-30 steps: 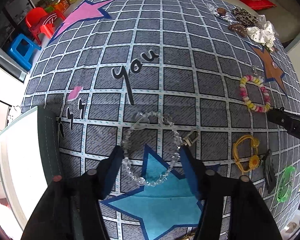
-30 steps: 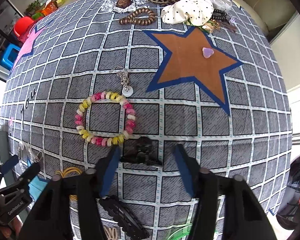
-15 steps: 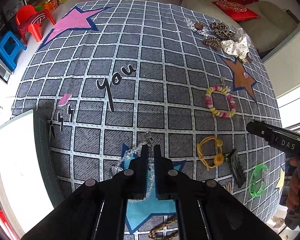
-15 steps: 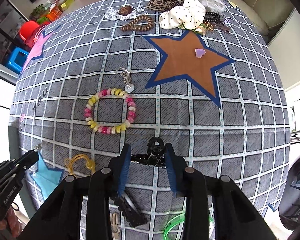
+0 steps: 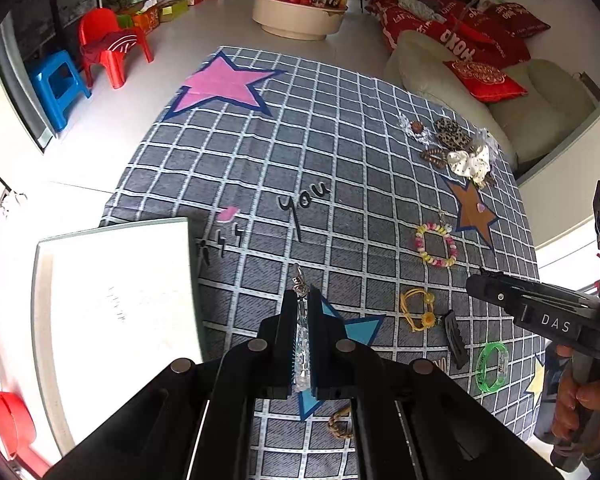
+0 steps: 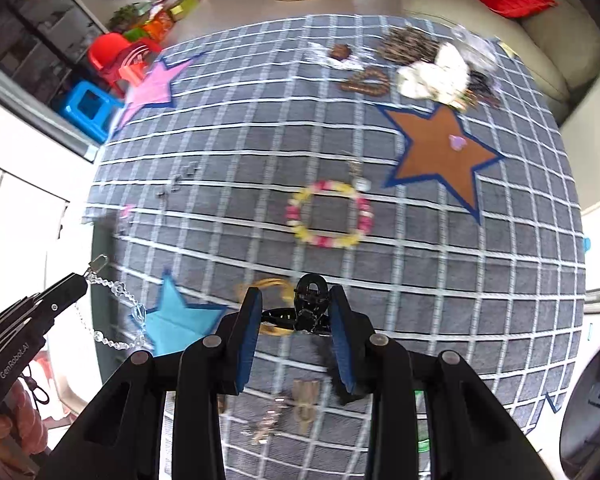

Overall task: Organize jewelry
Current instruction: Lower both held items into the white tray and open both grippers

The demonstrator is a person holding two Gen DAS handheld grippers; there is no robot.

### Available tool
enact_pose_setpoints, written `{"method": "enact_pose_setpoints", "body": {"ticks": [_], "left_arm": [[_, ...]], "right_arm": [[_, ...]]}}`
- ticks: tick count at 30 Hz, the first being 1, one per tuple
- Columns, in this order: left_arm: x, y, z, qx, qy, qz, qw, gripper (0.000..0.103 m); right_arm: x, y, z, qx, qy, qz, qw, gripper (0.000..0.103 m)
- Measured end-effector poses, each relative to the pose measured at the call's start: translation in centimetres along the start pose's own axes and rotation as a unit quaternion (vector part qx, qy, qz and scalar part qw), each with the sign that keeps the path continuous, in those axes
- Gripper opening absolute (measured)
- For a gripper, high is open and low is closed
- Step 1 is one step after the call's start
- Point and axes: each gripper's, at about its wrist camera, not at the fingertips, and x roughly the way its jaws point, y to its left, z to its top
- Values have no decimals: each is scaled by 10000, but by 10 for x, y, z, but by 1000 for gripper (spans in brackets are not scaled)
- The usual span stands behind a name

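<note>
Checked cloth (image 5: 340,184), clear bead bracelet (image 5: 302,344) lengthwise between shut jaws

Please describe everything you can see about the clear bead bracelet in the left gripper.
The clear bead bracelet is a string of transparent, crystal-like beads with a small metal clasp at one end. The left gripper is shut on it, so part runs between the pads with the clasp poking out past the tips. In the right wrist view the rest hangs in a loose loop above the checked cloth.
</note>
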Motion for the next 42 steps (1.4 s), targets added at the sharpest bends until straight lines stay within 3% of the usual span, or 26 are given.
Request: {"method": "enact_pose_setpoints", "body": {"ticks": [9,15,20,31,37,42], "left_arm": [[-27,81,-19,-670,-252,478,9963,12],[-18,128,-30,-1031,-283,798,9911,12],[4,157,-38,-1252,-198,975,9871,12],[47,177,-42,-1270,17,1270,9837,12],[57,176,-46,-1283,83,1298,9832,12],[60,162,-42,-967,92,1543,9832,12]], "right_arm": [[15,128,15,-988,20,728,9924,36],[41,209,20,-1556,164,1193,9805,36],[76,252,19,-1796,367,1342,9738,36],[149,271,28,-1928,779,973,9733,36],[158,254,30,-1884,831,620,9766,36],[152,239,30,-1853,787,569,9779,37]]}}
